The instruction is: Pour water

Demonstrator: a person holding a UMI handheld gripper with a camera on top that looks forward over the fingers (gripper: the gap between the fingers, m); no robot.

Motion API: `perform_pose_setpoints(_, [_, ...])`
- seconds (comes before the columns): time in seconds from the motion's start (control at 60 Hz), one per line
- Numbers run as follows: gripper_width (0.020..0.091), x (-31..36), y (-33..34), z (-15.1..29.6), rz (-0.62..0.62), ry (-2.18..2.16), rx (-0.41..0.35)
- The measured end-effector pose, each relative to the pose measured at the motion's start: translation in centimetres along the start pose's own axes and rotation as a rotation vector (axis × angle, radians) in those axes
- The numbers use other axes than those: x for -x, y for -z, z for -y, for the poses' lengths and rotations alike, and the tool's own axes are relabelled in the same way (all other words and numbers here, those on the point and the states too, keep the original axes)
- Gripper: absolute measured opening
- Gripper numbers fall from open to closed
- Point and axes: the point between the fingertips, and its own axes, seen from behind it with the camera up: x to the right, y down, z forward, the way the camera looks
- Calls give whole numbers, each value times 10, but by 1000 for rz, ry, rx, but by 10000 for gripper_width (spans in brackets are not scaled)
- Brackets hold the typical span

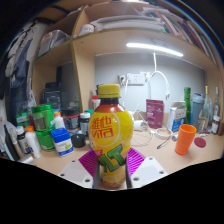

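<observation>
Bottle with yellow label and orange-red cap sits upright between the claw fingers, lower body pinched by the purple pads on both sides. Claw clenched on it, grasping low, below the label's middle. Bottle looks raised slightly or right at the near edge of the counter; can't tell if its base touches.

Handling, judged: plastic drink bottle, full-ish, so moderately heavy and top-heavy given the low grip. Walls probably thin and will flex if squeezed; label film smooth, could slip when tilted. Better hold would be around mid-body near the label centre. Cap appears on, so no pour possible until it's off.

Likely target: orange cup, far right on the counter, well apart from the bottle, standing upright and open.

Surface: pale counter, cluttered. Left of the bottle: green containers, a white bottle with blue label, and small bottles near the left edge. Right and far: pink box, cans and bottles behind the cup, and a cable or wire on the counter.

Room: wooden shelving above, strip light under the shelf, back wall light. Workshop or desk nook.
</observation>
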Motion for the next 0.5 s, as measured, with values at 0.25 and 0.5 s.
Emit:
perform_pose_setpoints(0.25, [345,11,3,27,132,-28,-37])
perform_pose_setpoints(0.5, [343,-38,7,126,402,-767,-72])
